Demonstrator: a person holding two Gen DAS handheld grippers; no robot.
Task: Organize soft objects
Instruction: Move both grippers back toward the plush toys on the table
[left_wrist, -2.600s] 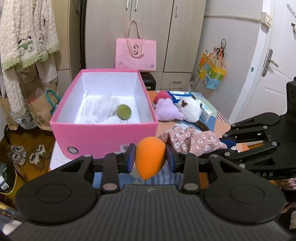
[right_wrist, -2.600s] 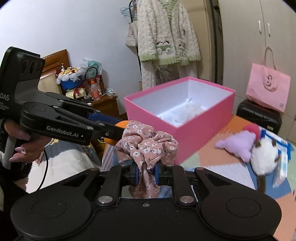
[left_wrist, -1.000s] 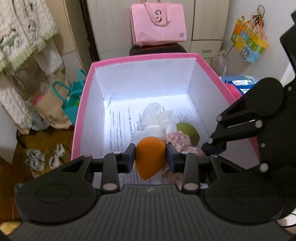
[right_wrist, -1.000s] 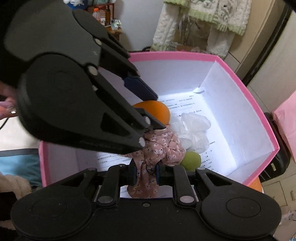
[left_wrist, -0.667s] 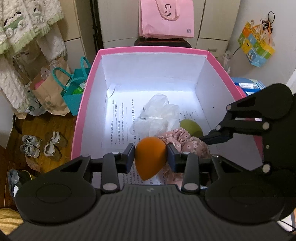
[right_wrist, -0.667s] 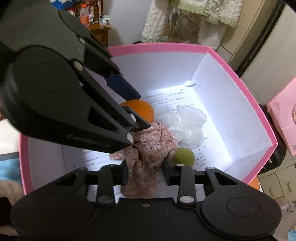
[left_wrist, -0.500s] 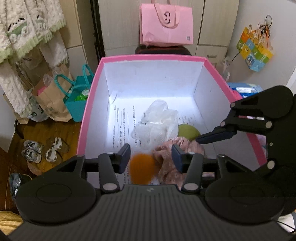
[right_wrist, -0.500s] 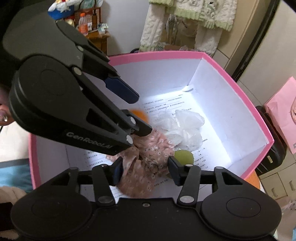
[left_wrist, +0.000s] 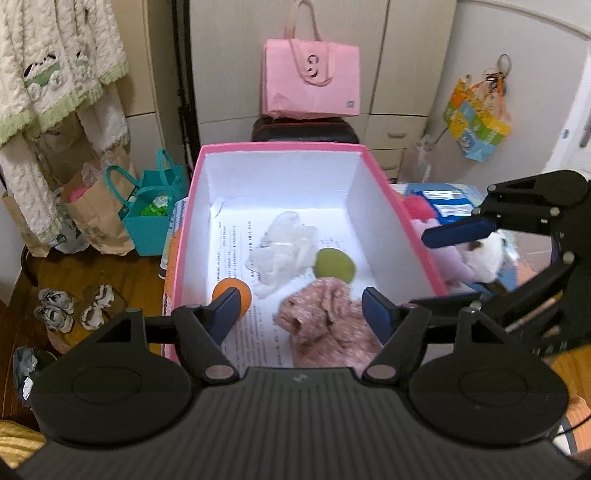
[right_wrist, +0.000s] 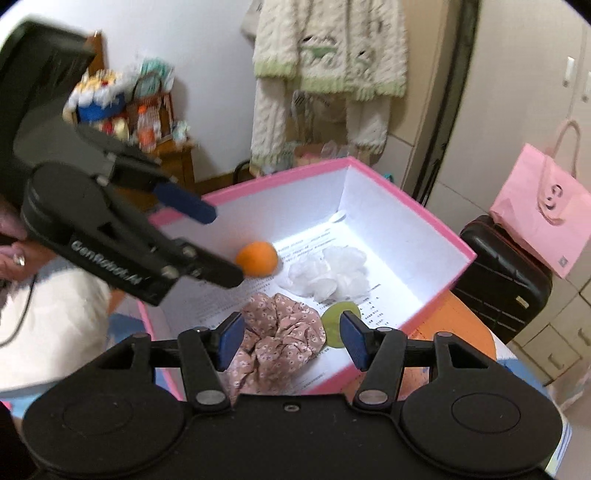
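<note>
The pink box (left_wrist: 399, 218) (right_wrist: 413, 206) holds an orange sponge (left_wrist: 236, 291) (right_wrist: 257, 258), a floral scrunchie (left_wrist: 325, 317) (right_wrist: 284, 332), a white mesh puff (left_wrist: 284, 247) (right_wrist: 332, 275) and a green sponge (left_wrist: 334, 264) (right_wrist: 334, 317). My left gripper (left_wrist: 304, 308) hangs above the box's near end, its jaws opening with nothing pressed between them. My right gripper (right_wrist: 291, 341) is also above the near end, jaws opening, the scrunchie lying loose on the box floor below them. Each gripper shows in the other's view, the right gripper (left_wrist: 458, 232) and the left gripper (right_wrist: 192, 210).
Right of the box lie a purple plush (left_wrist: 439, 236) and a white plush (left_wrist: 484, 254) on the table. A pink bag (left_wrist: 310, 81) sits on a black suitcase (right_wrist: 506, 273) behind the box. Paper bags (left_wrist: 92, 221) and shoes (left_wrist: 59, 306) are on the floor at left.
Both grippers let go: the orange sponge dropped from the left one and the scrunchie from the right one onto the box floor. Both have pulled back and up from the box.
</note>
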